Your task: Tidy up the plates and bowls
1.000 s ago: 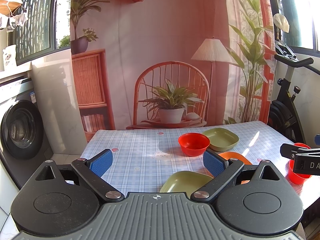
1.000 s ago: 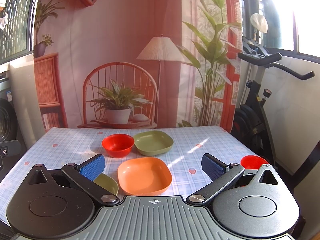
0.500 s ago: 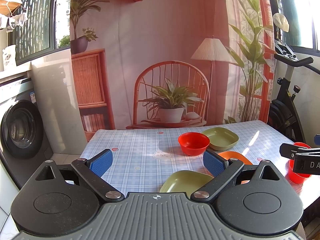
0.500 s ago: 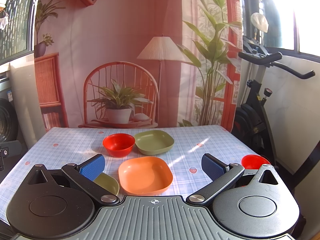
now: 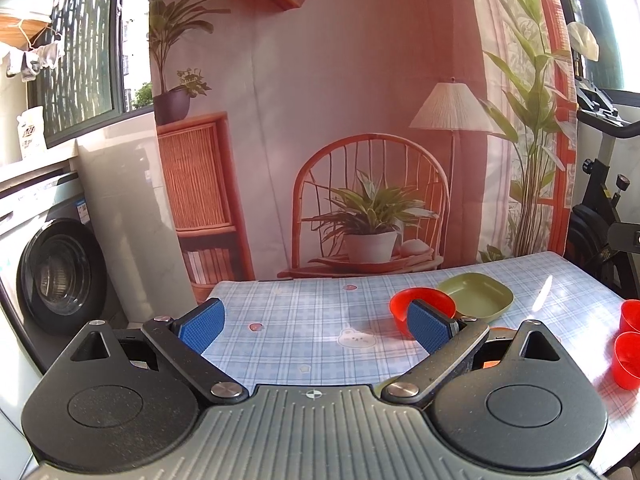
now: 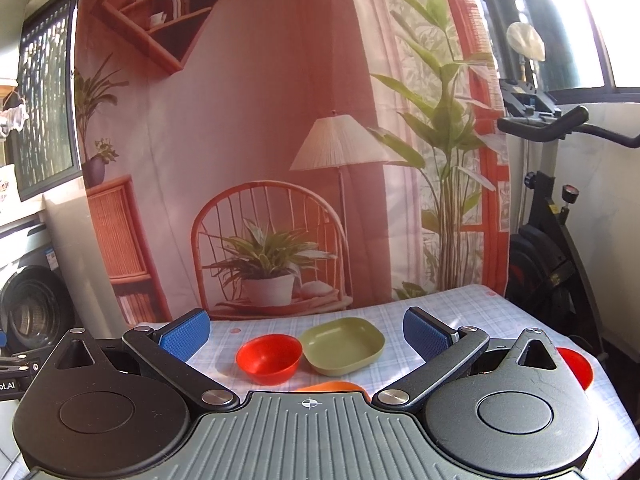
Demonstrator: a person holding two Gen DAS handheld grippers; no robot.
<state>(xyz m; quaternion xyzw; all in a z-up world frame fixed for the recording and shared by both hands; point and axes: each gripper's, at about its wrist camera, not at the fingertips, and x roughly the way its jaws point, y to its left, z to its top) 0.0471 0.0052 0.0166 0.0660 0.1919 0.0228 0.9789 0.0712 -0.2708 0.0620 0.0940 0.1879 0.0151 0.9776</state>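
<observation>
Your table with the blue-and-white checked plastic cloth [image 5: 320, 320] carries all the dishes. Behind it hangs a printed fabric backdrop showing a rattan chair, potted plant and lamp [image 6: 280, 160]. A front-loading washing machine [image 5: 56, 276] sits off to the left, a black exercise bike [image 6: 552, 240] to the right.

Both your tongs are spread wide with nothing between the blue pads: left gripper [image 5: 316, 324] above the near table edge, right gripper [image 6: 306, 330] likewise.

Dishes: olive-green square plastic plate [image 6: 344, 344] toward the far side, round red plastic bowl [image 6: 269, 358] just beside it on its left. An orange plate [image 6: 332, 386] is nearer, mostly hidden under your right gripper body. Two small red plastic cups [image 5: 628, 336] stand at the table's right edge, close together.
</observation>
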